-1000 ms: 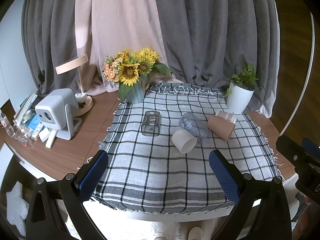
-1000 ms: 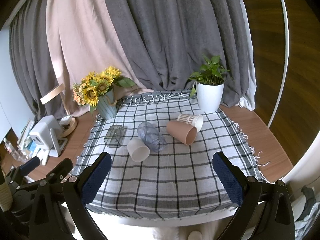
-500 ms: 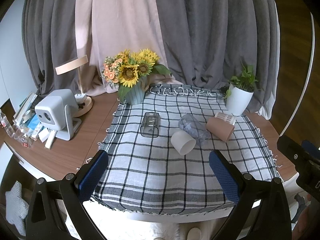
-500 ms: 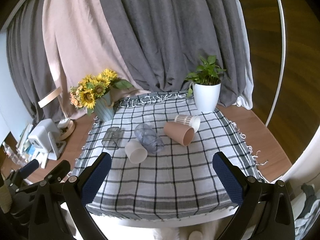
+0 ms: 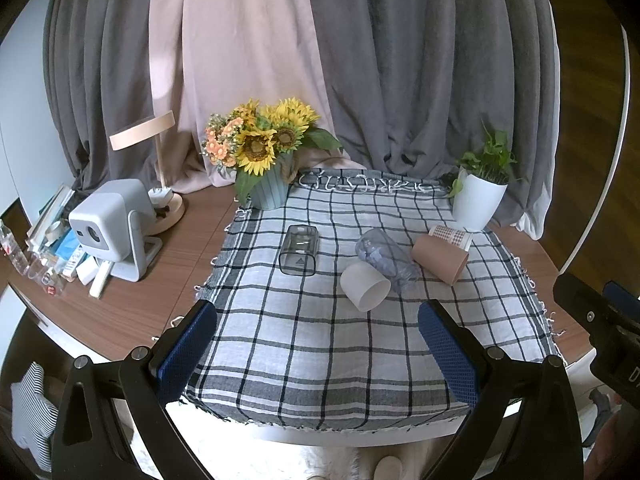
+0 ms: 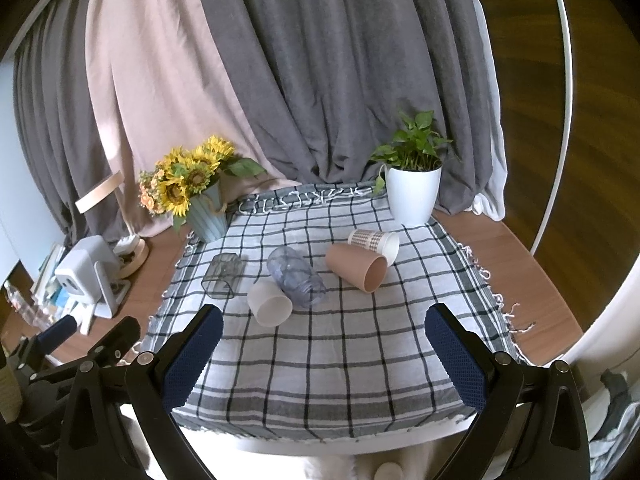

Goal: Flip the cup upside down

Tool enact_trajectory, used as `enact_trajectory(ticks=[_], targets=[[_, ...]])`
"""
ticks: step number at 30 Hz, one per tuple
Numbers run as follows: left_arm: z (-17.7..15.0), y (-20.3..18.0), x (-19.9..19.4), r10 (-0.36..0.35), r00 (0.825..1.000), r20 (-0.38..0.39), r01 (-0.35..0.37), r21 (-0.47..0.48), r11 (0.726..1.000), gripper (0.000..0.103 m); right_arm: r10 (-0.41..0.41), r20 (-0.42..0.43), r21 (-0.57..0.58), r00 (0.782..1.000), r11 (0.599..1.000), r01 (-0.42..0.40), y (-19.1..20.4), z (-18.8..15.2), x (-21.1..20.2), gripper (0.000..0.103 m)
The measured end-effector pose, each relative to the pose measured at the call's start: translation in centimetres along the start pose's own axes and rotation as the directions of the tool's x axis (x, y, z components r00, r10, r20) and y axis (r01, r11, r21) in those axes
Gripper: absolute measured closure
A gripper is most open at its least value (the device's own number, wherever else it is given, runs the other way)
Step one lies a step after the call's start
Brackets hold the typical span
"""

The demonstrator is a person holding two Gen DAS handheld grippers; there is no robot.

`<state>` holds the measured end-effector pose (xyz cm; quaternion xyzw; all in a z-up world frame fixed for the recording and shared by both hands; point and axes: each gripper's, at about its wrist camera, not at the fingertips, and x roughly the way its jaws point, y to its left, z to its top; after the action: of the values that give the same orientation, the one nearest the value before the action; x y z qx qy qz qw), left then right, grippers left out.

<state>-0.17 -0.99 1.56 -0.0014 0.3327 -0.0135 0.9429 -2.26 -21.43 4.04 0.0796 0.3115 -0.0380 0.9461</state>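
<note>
Several cups lie on their sides on a checked cloth [image 5: 320, 344]: a white cup [image 5: 365, 286] [image 6: 269, 303], a clear bluish cup [image 5: 386, 259] [image 6: 296, 277], a tan cup [image 5: 440, 259] [image 6: 357, 267], a patterned paper cup [image 5: 451, 236] [image 6: 374, 240] and a dark clear square cup [image 5: 299, 250] [image 6: 223, 275]. My left gripper [image 5: 318, 346] is open and empty above the cloth's near edge. My right gripper [image 6: 322, 350] is open and empty there too, to the right of the left one.
A sunflower vase [image 5: 269, 192] stands at the cloth's back left and a white plant pot [image 5: 478, 202] at the back right. A white projector [image 5: 110, 228], a lamp [image 5: 160, 160] and small clutter sit on the wooden table at left. Curtains hang behind.
Both views have shifted slightly; the cups sit a little farther off and lower in the frame. No cup has moved and both grippers stay open.
</note>
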Motion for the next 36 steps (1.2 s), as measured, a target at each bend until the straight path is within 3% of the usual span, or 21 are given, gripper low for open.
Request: enact_trajectory(ticks=[18,26,36], targets=[[-0.1,0.2,0.4,0.006,1.0,-0.004,-0.006,0.001,1.0,0.0,-0.001,0.001,-0.007,1.0,1.0,0.001,0.2,-0.4,0.1,0.001],[-1.5,3.7,1.5,0.027,0.998,-0.053,-0.028,-0.014,1.0,0.0,-0.008,-0.01,-0.014,1.0,1.0,0.008,2.9,-1.2,0.9,0.001],[-0.9,7.1,4.1,0.082,0.992,-0.095,-0.09,-0.084,0.992,0.0,0.069,-0.086,-0.068,0.994,0.995,-0.075,6.4,-0.5,5.4,0.001]])
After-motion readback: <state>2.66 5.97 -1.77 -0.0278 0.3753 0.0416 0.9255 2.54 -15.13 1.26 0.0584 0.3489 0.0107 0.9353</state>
